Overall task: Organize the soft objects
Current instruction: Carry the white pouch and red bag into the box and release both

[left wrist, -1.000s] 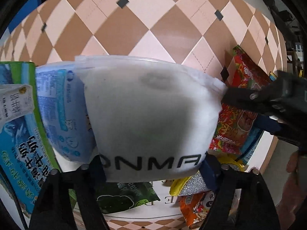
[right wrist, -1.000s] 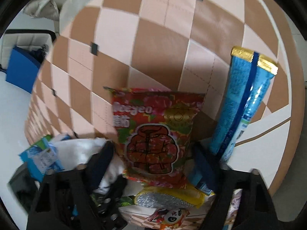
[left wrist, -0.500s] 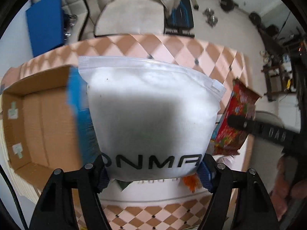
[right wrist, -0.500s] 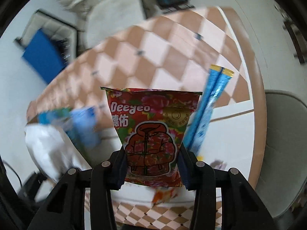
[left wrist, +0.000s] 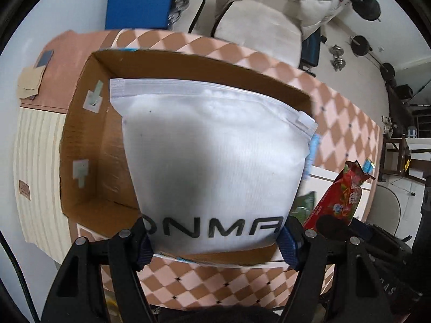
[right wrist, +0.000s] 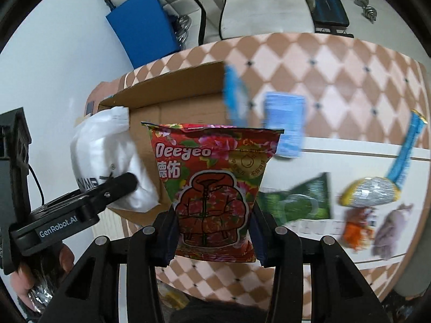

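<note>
My left gripper is shut on a white zip pouch with black lettering and holds it over an open cardboard box. The pouch and the left gripper also show in the right wrist view, at the box's left end. My right gripper is shut on a red flowered Deeyeo packet, held upright in front of the box. The red packet shows at the right of the left wrist view.
On the checkered table lie a pale blue packet, a green packet, a long blue stick packet, a silver-yellow packet and other small packs. A white chair and blue board stand behind.
Both grippers have lifted their packets off the table and swung left toward the cardboard box. The white pouch now hangs over the box opening.
</note>
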### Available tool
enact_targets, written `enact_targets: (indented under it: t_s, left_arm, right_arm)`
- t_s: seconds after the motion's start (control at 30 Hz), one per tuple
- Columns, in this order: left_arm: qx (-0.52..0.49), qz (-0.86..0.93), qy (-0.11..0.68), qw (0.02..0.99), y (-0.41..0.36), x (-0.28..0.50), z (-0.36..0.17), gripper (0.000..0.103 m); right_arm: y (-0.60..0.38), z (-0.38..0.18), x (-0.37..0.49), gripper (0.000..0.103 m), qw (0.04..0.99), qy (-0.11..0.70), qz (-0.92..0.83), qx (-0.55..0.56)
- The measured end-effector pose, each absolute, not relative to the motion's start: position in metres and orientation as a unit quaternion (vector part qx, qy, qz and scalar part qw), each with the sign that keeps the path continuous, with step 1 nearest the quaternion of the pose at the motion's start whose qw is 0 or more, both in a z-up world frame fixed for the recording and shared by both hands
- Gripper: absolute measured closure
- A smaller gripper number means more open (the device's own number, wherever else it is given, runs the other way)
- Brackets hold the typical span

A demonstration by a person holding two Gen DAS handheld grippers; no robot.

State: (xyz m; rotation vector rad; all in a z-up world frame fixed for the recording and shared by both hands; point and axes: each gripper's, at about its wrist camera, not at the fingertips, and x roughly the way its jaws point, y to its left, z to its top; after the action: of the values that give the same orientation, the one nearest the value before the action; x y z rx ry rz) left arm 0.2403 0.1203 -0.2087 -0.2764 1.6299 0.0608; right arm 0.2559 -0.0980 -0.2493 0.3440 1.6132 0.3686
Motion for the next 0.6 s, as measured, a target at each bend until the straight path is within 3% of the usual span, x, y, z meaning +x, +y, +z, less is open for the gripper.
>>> enact_targets:
  t_s: [0.3,0.6]
  left_arm:
    - [-0.116,-0.004,0.762,0.637,0.153,0.303,-0.283,0.03]
    - [-0.104,-0.029,0.793,0.6,0.165,0.318,-0.33,0.03]
  right_arm:
    - [0.0,-0.287,0.303,0.056,0.67,0.727,0.111,0.099]
    - [0.009,-0.341,0.33,0.056,0.656,0.747,0.078,0.078]
